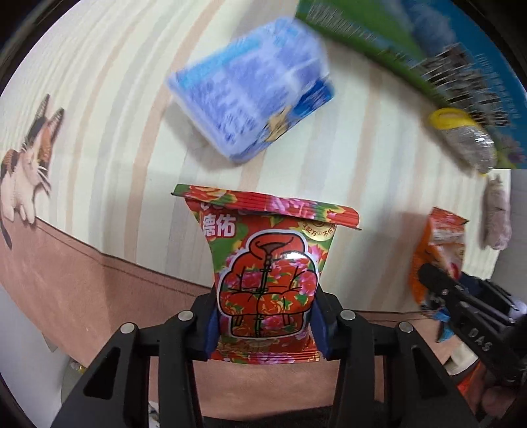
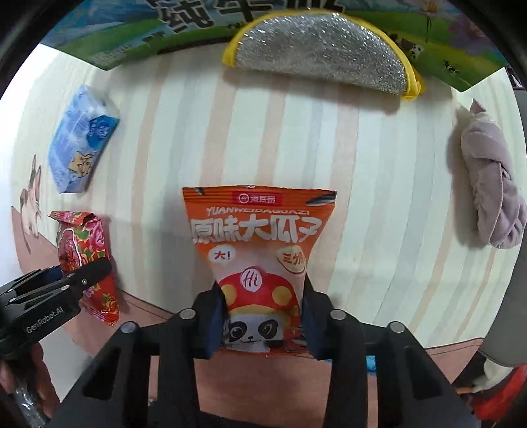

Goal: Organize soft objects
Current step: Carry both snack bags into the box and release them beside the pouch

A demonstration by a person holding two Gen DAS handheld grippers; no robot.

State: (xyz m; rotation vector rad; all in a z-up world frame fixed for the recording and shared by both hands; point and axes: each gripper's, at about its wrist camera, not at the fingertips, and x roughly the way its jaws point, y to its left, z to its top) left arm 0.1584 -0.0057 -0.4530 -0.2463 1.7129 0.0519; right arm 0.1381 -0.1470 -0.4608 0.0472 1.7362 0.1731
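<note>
My left gripper is shut on a red floral snack packet and holds it upright above the striped cloth; the packet also shows in the right wrist view. My right gripper is shut on an orange sunflower-seed packet, also seen at the right of the left wrist view. A blue tissue pack lies further back on the cloth, and shows at the left of the right wrist view.
A silver scouring pad with yellow rim leans at a printed carton at the back. A bunched mauve cloth lies at the right. The striped tablecloth has a cat print at the left.
</note>
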